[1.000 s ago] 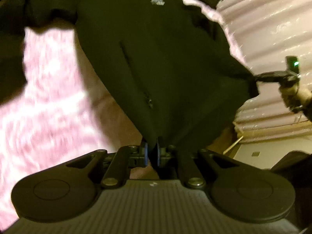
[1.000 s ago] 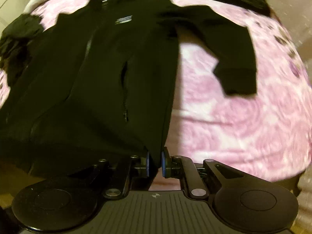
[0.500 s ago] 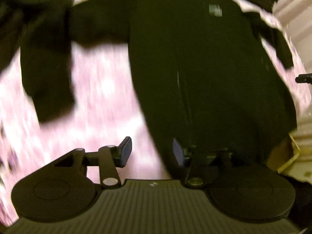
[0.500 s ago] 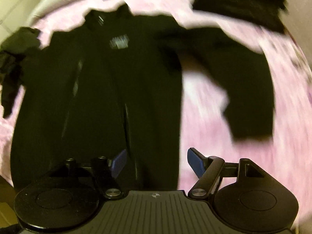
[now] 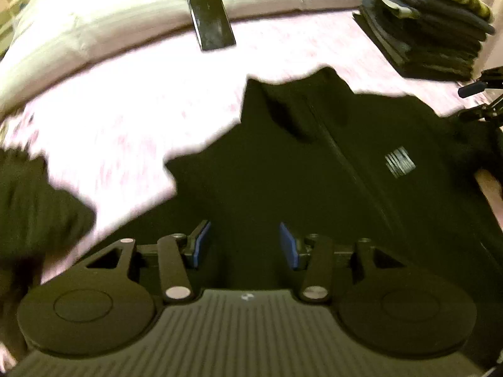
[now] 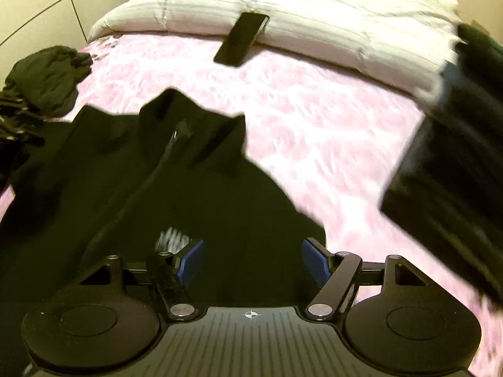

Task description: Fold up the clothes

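Note:
A black zip-up jacket (image 5: 308, 169) with a small grey chest logo (image 5: 400, 165) lies front up on the pink bedspread (image 5: 132, 119); its collar points to the far side. It also fills the left of the right wrist view (image 6: 132, 188). My left gripper (image 5: 243, 245) is open and empty, low over the jacket's left shoulder area. My right gripper (image 6: 253, 262) is open and empty over the jacket's right shoulder, next to the logo. The jacket's lower half is hidden below both views.
A stack of folded dark clothes (image 5: 430, 22) sits at the far right of the bed, seen close in the right wrist view (image 6: 452, 169). A black phone (image 5: 212, 20) lies on the white duvet (image 6: 314, 9). A crumpled dark garment (image 6: 47, 78) lies at the left.
Both grippers were shut on the jacket's hem a second ago. They let go, opened, and moved up over the jacket toward its shoulders and collar.

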Motion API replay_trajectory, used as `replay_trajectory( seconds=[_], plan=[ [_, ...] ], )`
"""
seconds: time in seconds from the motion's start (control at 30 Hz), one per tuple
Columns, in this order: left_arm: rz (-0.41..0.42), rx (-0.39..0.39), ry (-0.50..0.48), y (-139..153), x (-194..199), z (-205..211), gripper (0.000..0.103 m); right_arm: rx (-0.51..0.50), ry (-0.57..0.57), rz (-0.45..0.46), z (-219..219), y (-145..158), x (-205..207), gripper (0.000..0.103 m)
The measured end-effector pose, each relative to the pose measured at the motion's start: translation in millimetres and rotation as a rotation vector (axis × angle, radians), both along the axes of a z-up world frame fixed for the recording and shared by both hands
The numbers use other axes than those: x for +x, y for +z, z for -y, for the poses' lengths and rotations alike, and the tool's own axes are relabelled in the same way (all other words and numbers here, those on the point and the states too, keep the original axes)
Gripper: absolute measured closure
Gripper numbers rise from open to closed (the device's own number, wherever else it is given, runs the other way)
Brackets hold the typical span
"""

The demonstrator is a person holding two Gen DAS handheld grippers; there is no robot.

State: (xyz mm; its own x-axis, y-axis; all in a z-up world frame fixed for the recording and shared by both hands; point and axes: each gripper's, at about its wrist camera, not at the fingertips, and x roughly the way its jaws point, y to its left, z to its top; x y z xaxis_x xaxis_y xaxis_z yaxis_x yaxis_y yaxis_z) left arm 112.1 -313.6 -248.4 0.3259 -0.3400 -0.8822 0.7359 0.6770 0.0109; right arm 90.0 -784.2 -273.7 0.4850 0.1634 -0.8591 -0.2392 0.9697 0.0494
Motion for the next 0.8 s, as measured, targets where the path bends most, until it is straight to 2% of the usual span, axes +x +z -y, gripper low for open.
replay_trajectory(
  seconds=[0.13,0.2,0.27,0.4,0.47,0.57,0.6,0.67,0.7,0.73,0.8],
  plan=[
    [0.018,-0.064,-0.014,-21,45,41,0.060,0.012,0.024,0.007,-8,-23,48,0.031],
    [0.027,-0.068,-0.049,-34,61,58,0.058,0.001,0.045,0.000,-13,-36,68,0.031],
    [0.042,-0.024,-0.115,-52,73,75,0.057,-0.009,0.067,-0.009,-18,-48,83,0.031],
    [0.055,0.116,-0.233,-86,89,92,0.056,-0.054,0.093,-0.047,-17,-76,107,0.031],
    [0.047,0.128,-0.253,-97,96,90,0.054,-0.045,0.087,-0.063,-12,-89,114,0.031],
    [-0.047,0.063,-0.203,-104,114,83,0.053,0.026,0.068,-0.109,-6,-104,122,0.032],
    [-0.068,0.044,-0.188,-104,117,80,0.056,0.033,0.060,-0.114,-6,-107,122,0.038],
    [-0.082,0.027,-0.191,-104,116,75,0.064,0.021,0.036,-0.108,-3,-107,121,0.069],
    [-0.092,0.019,-0.192,-103,114,74,0.080,0.030,0.018,-0.116,0,-104,121,0.097],
    [-0.109,0.010,-0.193,-101,113,73,0.097,0.040,0.010,-0.124,1,-99,122,0.099],
    [-0.099,0.010,-0.181,-94,108,73,0.098,-0.012,0.044,-0.062,-4,-76,121,0.100]
  ],
)
